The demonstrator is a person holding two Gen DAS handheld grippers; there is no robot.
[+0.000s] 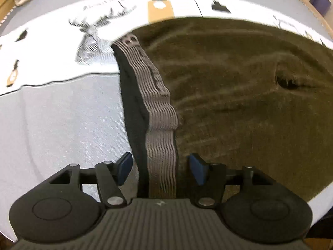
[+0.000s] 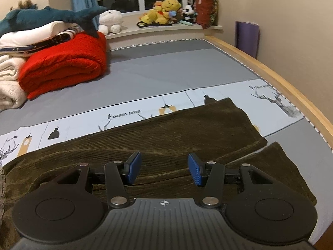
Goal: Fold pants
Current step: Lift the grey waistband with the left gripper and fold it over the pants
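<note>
Pants [image 2: 166,133] of olive-brown corduroy lie flat across our grey bed sheet [image 2: 158,70], legs side by side toward the wooden bed edge. Only the left wrist view shows us the grey ribbed waistband [image 1: 160,125], running between the parted blue pads of the left gripper [image 1: 160,166], which do not touch it. Only the right wrist view shows the leg cuffs; the right gripper [image 2: 164,169] hovers above the legs, jaws apart, holding nothing.
</note>
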